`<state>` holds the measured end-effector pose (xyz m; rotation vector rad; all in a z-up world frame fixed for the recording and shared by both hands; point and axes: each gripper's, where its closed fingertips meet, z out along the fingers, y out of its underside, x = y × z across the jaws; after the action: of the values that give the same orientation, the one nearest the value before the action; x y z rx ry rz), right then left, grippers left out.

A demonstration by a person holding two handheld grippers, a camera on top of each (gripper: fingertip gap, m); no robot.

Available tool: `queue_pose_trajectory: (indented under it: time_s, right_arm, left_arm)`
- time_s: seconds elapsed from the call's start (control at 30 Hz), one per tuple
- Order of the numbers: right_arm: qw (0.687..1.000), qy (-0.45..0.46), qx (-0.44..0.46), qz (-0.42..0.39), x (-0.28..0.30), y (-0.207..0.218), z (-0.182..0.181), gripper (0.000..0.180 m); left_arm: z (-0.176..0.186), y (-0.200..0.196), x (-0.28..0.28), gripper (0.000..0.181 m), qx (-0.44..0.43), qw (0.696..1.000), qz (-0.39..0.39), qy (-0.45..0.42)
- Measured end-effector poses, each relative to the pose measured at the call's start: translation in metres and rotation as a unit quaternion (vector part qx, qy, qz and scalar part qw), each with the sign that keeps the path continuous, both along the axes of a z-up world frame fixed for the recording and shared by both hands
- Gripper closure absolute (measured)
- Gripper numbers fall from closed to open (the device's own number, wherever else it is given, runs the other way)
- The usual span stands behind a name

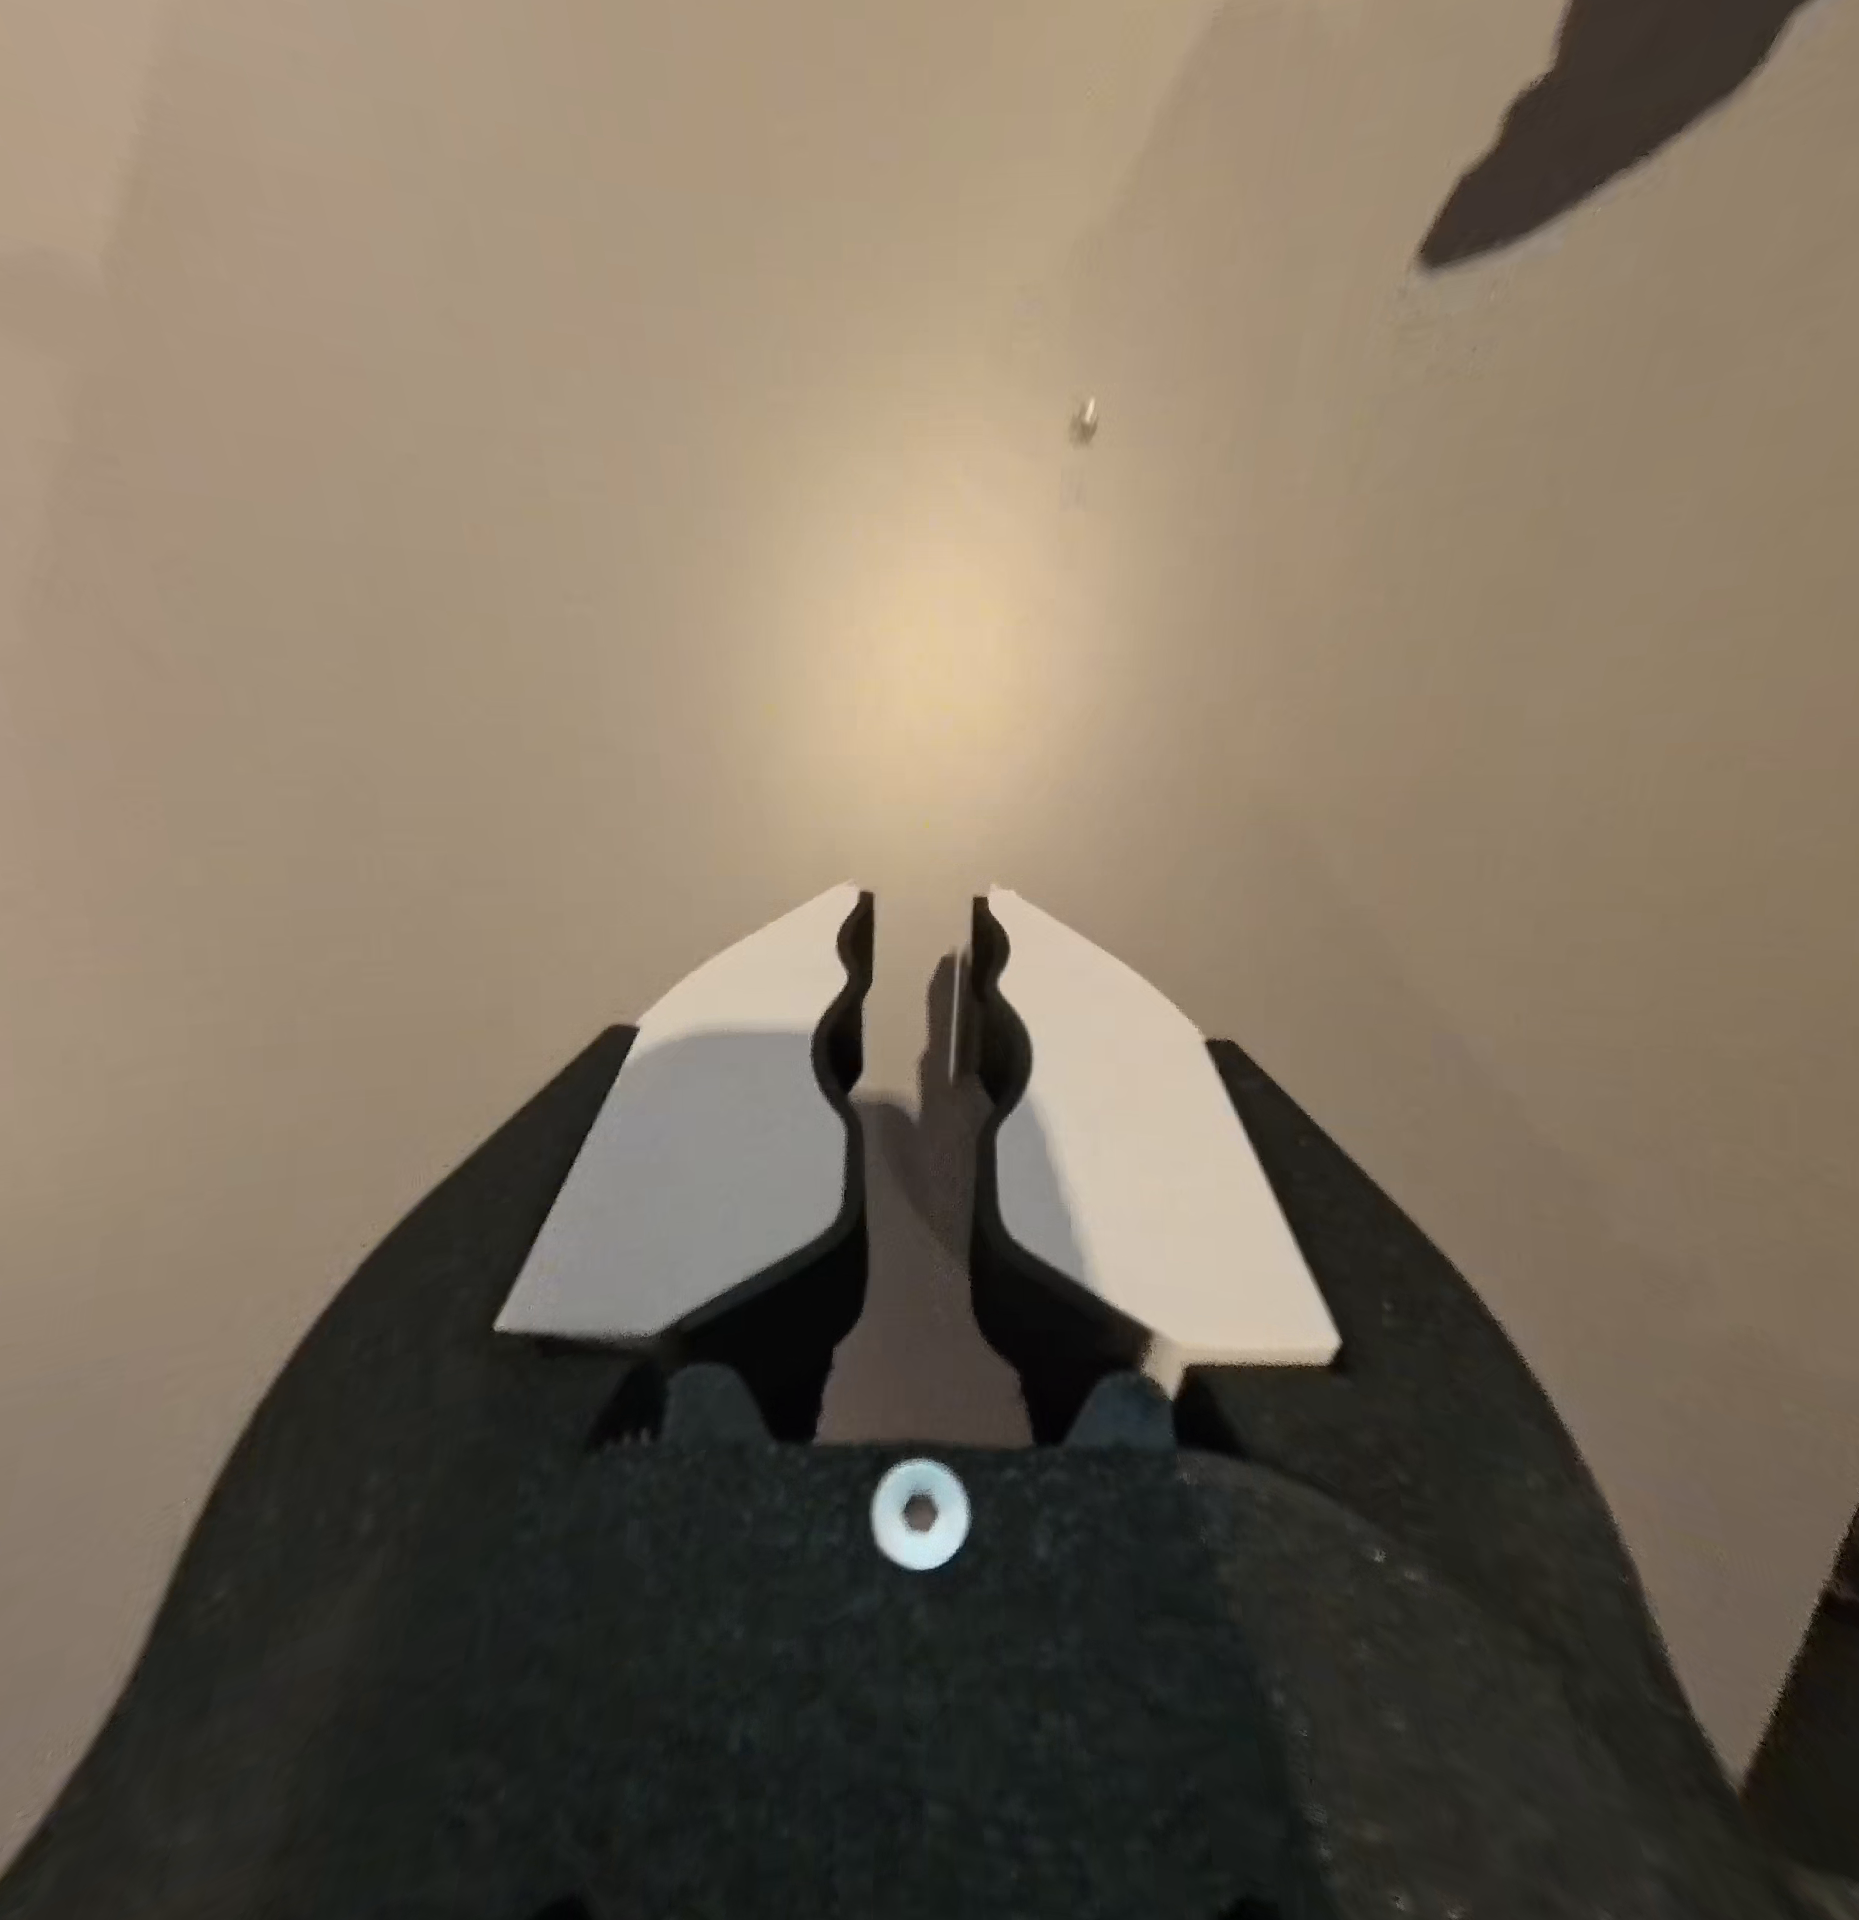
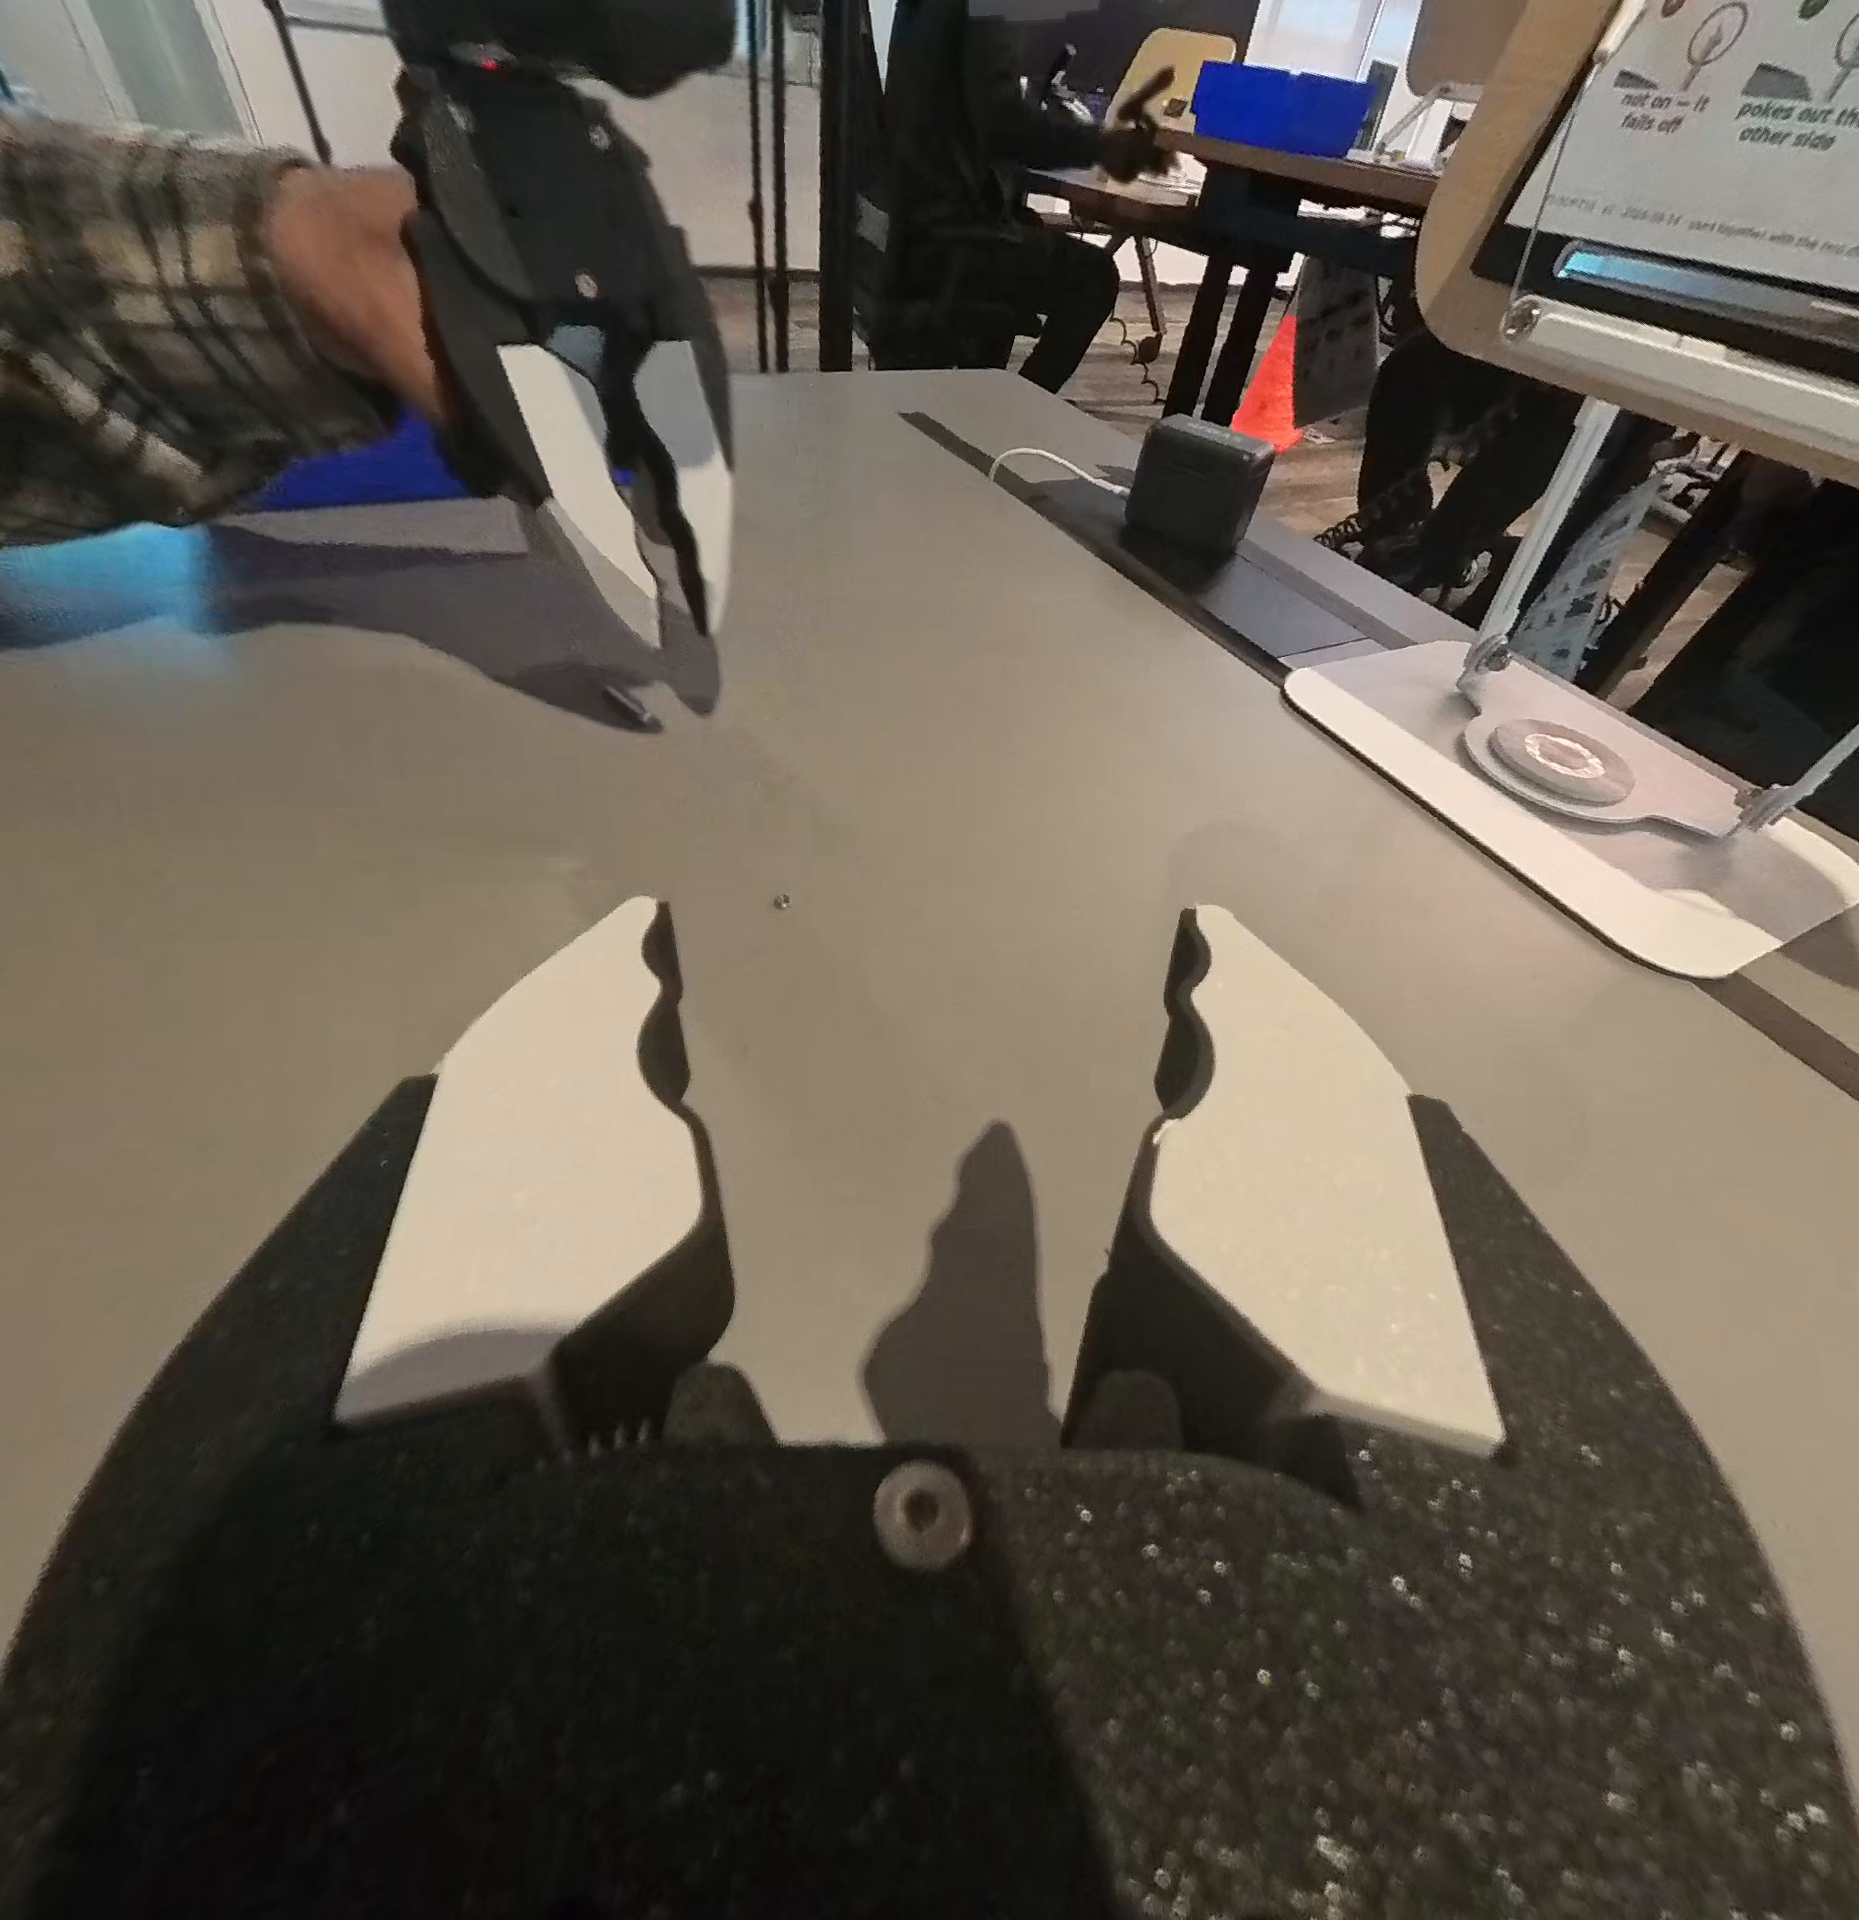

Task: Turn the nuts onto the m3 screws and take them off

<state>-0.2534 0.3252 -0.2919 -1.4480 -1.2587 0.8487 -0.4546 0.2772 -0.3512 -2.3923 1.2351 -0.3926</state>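
The grey table [image 2: 904,644] carries a tiny silver nut [image 2: 783,901], which lies just ahead of my right gripper [image 2: 920,914], nearer its left fingertip. The right gripper is wide open and empty, low over the table. My left gripper [image 1: 920,904] points down at the table with only a narrow gap between its jaws. A small black screw [image 1: 951,1003] shows in that gap, close to the right finger. From the right wrist view the left gripper [image 2: 686,623] hovers just above the screw [image 2: 634,712], which lies on the table. The nut also shows in the left wrist view [image 1: 1086,419], ahead and to the right.
A hand in a plaid sleeve [image 2: 125,312] holds the left gripper, with a blue bin [image 2: 353,473] behind it. A black charger block with a white cable [image 2: 1195,499] sits at the back right. A tablet on a white stand base [image 2: 1527,821] stands at the right edge. The tips of one gripper are about 25 centimetres away from the tips of the other.
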Motion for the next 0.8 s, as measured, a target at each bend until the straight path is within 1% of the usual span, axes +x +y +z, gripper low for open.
queue_pose_trajectory:
  time_s: [0.1, 0.17, 0.27, 0.47, 0.8]
  right_arm:
    - [1.0, -0.008, -0.001, 0.005, -0.003, -0.002, -0.003, 0.09]
    - [1.0, -0.012, 0.0, 0.009, -0.005, -0.004, -0.005, 0.09]
    - [1.0, -0.012, 0.0, 0.01, -0.007, -0.005, -0.006, 0.09]
    - [1.0, -0.009, -0.005, 0.004, -0.004, -0.002, -0.006, 0.09]
    - [1.0, -0.009, -0.003, 0.006, -0.003, -0.002, -0.005, 0.09]
  left_arm:
    - [-0.012, -0.022, -0.031, 0.163, -0.013, 0.999, 0.028, 0.009]
    - [-0.023, -0.033, -0.038, 0.164, -0.015, 0.999, 0.031, 0.017]
    - [-0.034, -0.039, -0.037, 0.164, -0.011, 0.999, 0.023, 0.028]
    - [-0.034, -0.032, -0.028, 0.164, -0.004, 1.0, 0.012, 0.021]
    - [-0.04, -0.028, -0.023, 0.165, -0.019, 0.999, 0.003, 0.041]
